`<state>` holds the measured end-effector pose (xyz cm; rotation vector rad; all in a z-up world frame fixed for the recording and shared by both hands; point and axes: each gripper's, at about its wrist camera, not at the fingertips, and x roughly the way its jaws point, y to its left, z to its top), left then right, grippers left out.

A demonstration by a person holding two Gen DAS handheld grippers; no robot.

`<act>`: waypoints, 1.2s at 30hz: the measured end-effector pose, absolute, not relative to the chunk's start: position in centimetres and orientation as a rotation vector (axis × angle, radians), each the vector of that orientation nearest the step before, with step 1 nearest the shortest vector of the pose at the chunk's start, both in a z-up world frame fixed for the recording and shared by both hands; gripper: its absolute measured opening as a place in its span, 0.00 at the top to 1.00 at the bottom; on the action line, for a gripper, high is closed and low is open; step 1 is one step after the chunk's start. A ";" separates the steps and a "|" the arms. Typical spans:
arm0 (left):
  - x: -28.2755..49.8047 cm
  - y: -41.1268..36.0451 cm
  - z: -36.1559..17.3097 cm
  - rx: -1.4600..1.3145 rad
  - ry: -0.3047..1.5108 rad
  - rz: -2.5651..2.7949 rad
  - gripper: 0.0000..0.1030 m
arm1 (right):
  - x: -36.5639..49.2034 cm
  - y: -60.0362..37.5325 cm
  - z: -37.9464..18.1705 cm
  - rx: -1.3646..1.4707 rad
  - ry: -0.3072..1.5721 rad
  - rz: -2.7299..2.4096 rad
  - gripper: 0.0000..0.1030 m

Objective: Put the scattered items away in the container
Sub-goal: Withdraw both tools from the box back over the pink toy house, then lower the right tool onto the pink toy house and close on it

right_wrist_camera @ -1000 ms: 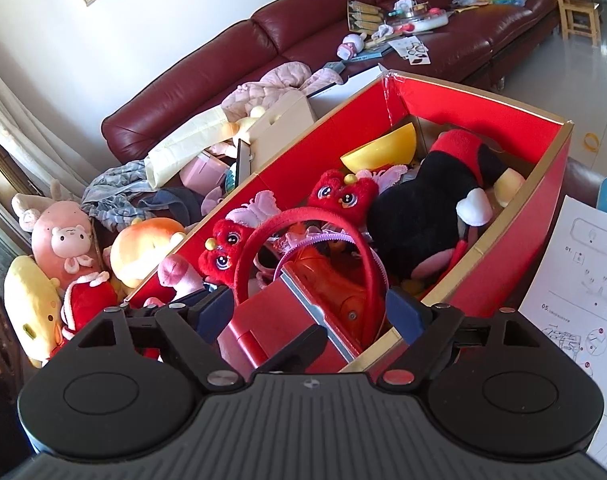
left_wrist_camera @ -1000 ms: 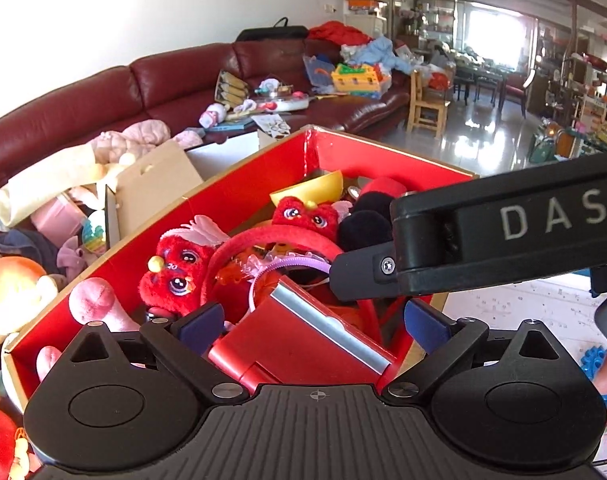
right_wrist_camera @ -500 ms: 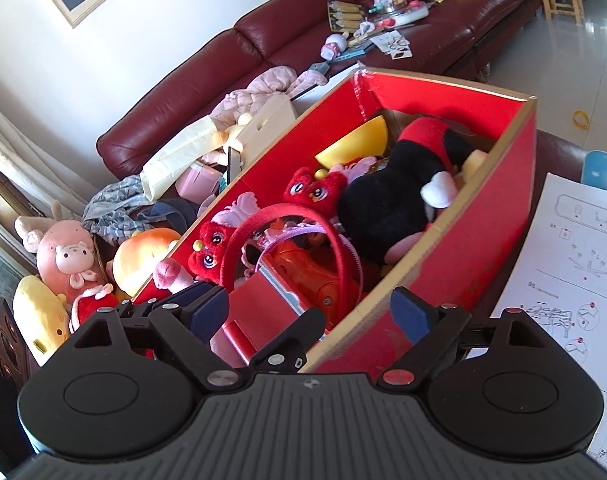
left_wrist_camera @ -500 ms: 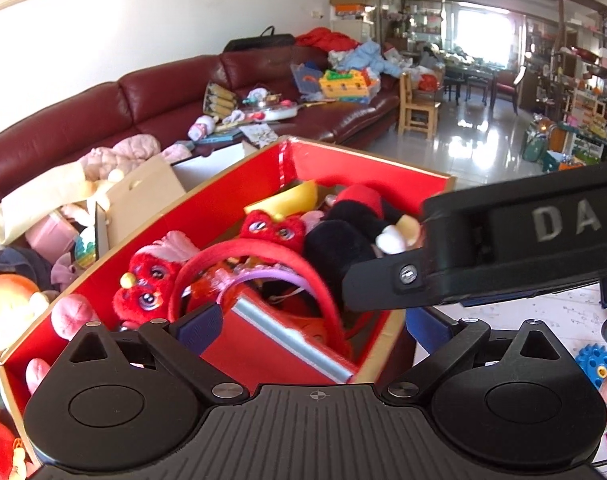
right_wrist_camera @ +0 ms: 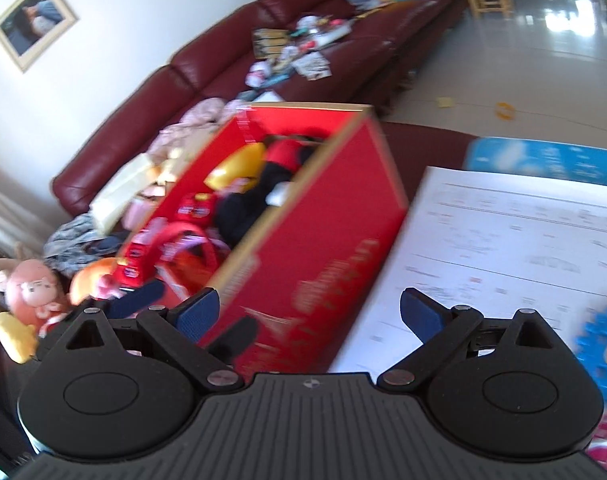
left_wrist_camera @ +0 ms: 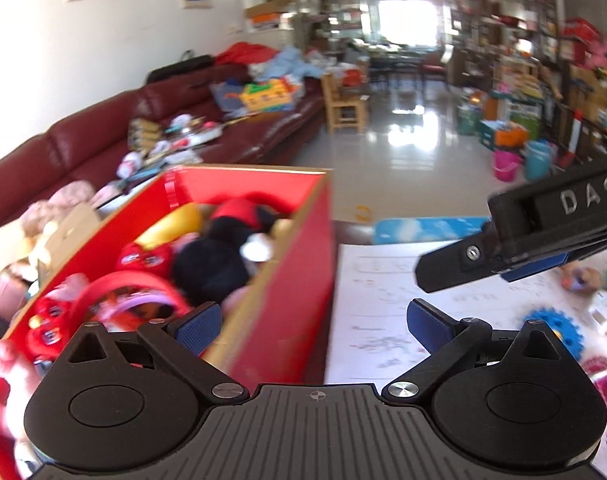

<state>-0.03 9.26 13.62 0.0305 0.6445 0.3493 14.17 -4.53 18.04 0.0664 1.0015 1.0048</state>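
Note:
The red cardboard box (left_wrist_camera: 295, 264) (right_wrist_camera: 327, 248) stands at the left, filled with a black and red plush (left_wrist_camera: 219, 260), a yellow bowl (left_wrist_camera: 171, 224), red plush toys and a red headband (left_wrist_camera: 127, 284). My left gripper (left_wrist_camera: 315, 326) is open and empty, astride the box's near right corner. My right gripper (right_wrist_camera: 309, 314) is open and empty beside the box's right wall; its body (left_wrist_camera: 543, 232) crosses the left wrist view at the right. A blue toy gear (left_wrist_camera: 555, 326) (right_wrist_camera: 603, 340) lies on the table at the right.
A white instruction sheet (left_wrist_camera: 387, 300) (right_wrist_camera: 515, 248) and a blue sheet (right_wrist_camera: 543, 158) lie right of the box. Small toys (left_wrist_camera: 603, 376) lie at the far right. A maroon sofa (right_wrist_camera: 191, 80) with clutter stands behind. Plush toys (right_wrist_camera: 31, 292) pile at the left.
Both grippers have swung right and back from over the box toward the paper-covered table. The red case that lay between the fingers is out of the left gripper's reach. Both views are motion-blurred.

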 end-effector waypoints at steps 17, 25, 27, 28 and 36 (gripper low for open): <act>3.1 -0.4 6.1 0.157 0.821 0.061 0.00 | 17.4 -21.1 8.4 0.193 1.120 0.619 0.05; 3.5 -5.7 0.2 0.272 0.953 -0.057 0.00 | 17.3 -27.4 3.3 0.286 1.198 0.454 0.05; 3.7 -6.9 -0.3 0.291 0.961 -0.093 0.00 | 17.3 -28.3 2.5 0.303 1.206 0.432 0.05; 3.9 -7.4 -0.6 0.295 0.965 -0.113 0.00 | 17.3 -28.7 2.2 0.309 1.207 0.421 0.05; 4.6 -10.9 -2.5 0.313 0.997 -0.231 0.00 | 18.1 -30.8 0.4 0.351 1.207 0.389 0.05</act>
